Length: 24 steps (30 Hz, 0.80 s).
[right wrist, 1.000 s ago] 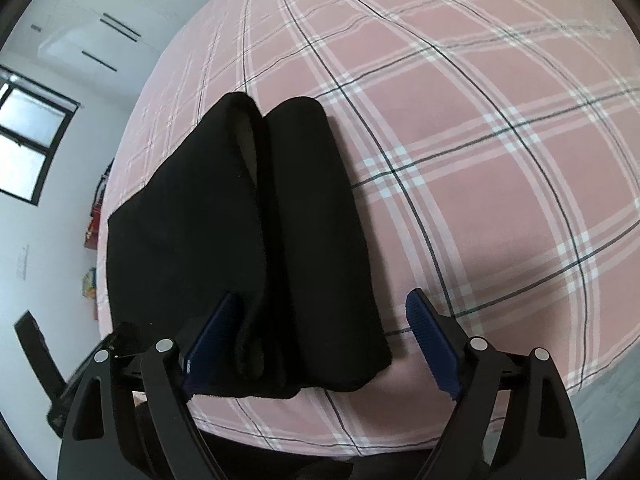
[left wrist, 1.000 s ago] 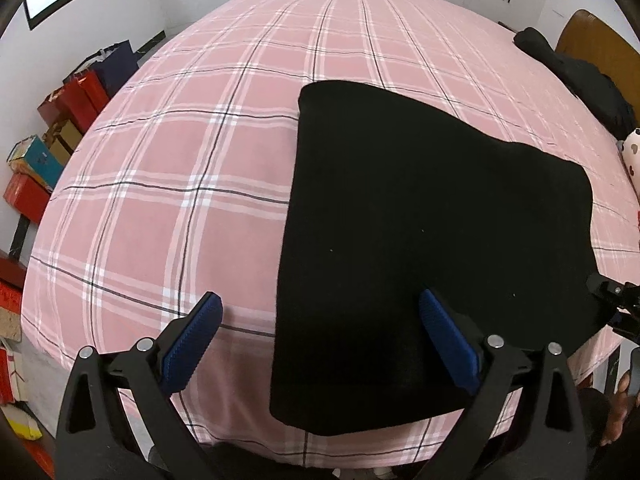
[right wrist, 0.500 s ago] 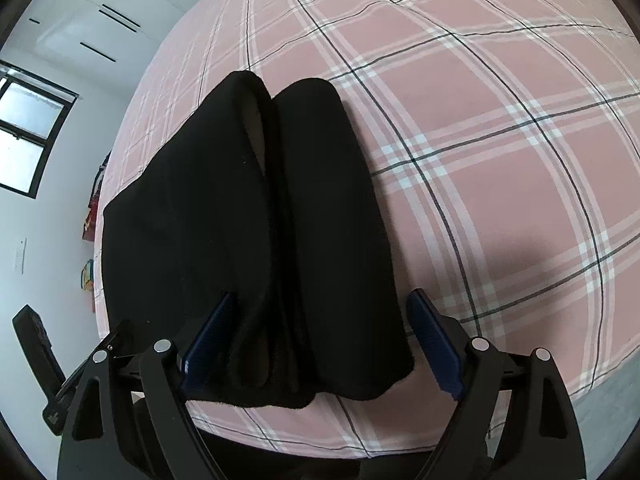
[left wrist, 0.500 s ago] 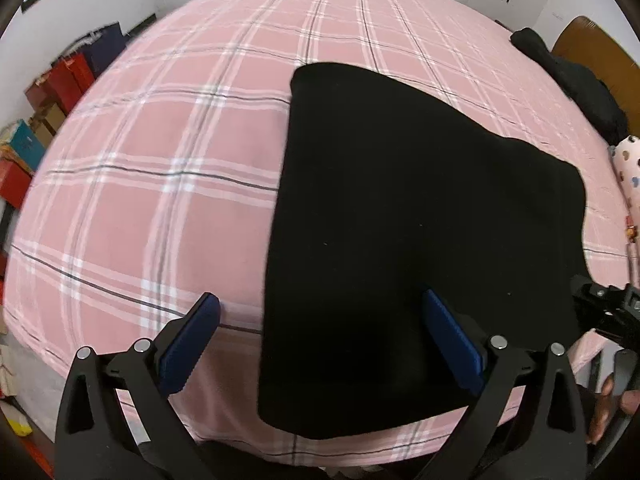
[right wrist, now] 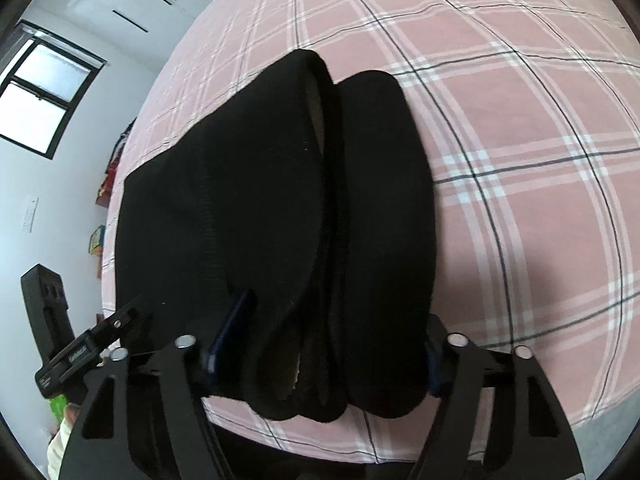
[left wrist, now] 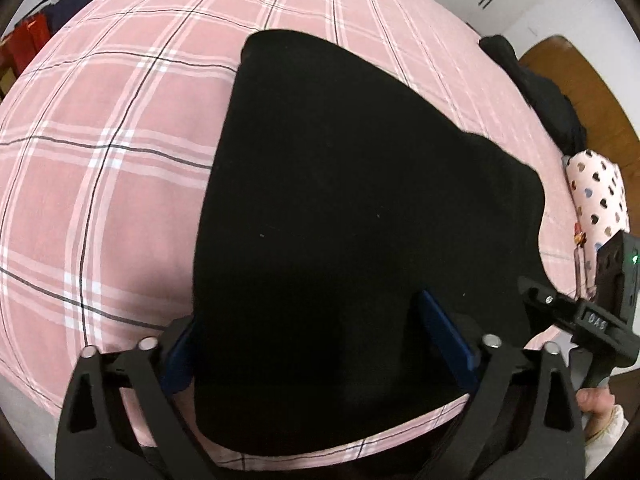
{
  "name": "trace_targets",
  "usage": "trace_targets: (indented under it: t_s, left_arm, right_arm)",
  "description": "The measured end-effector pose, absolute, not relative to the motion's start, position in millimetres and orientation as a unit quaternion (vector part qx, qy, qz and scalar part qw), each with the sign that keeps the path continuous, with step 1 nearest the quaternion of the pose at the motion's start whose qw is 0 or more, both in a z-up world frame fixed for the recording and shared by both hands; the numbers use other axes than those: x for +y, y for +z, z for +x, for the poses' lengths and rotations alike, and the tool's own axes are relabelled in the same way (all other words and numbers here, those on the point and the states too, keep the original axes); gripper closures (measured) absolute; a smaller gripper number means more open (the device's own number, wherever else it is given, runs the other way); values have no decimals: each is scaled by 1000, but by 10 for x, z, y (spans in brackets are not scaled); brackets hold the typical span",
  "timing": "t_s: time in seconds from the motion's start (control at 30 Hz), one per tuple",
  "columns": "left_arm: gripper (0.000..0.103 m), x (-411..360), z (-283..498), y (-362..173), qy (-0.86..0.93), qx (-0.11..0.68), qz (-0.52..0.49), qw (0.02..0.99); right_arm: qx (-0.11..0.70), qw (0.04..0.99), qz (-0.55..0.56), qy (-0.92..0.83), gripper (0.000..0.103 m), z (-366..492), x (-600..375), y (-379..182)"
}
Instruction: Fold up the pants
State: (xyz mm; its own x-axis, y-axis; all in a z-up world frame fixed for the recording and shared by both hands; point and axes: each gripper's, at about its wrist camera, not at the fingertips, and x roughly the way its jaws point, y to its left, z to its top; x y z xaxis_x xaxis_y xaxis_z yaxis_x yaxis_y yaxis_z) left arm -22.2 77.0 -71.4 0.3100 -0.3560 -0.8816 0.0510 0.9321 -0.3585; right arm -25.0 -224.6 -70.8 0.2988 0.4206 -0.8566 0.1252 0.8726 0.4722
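Observation:
The black pants [left wrist: 352,200] lie folded flat on the pink plaid bed [left wrist: 100,160], reaching to its near edge. In the right wrist view the pants [right wrist: 280,200] show two stacked leg ends with open cuffs facing me. My left gripper [left wrist: 316,336] is open, its blue-padded fingers [left wrist: 444,332] straddling the near left part of the pants. My right gripper [right wrist: 332,332] is open, its fingers [right wrist: 232,328] straddling the cuff ends at the bed edge. The cloth lies between the jaws, not pinched.
A dark garment [left wrist: 540,92] and a heart-print pillow [left wrist: 600,196] lie at the far right by a wooden headboard [left wrist: 592,80]. Red bags [left wrist: 28,36] stand on the floor left of the bed. A window [right wrist: 40,92] is on the left wall.
Both grippers have moved forward and down onto the pants; the cloth now sits between their open fingers, where before the fingers were short of it.

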Motion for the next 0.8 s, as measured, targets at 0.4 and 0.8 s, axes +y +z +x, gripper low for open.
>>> trace_targets:
  t_s: [0.4, 0.8]
  left_arm:
    - [69, 783, -327, -336, -119, 568, -100, 808]
    - [38, 941, -276, -684, -89, 624, -111, 769]
  right_arm:
    - [566, 771, 270, 109, 65, -473, -2338, -468]
    - [612, 742, 264, 78, 44, -353, -2234, -708]
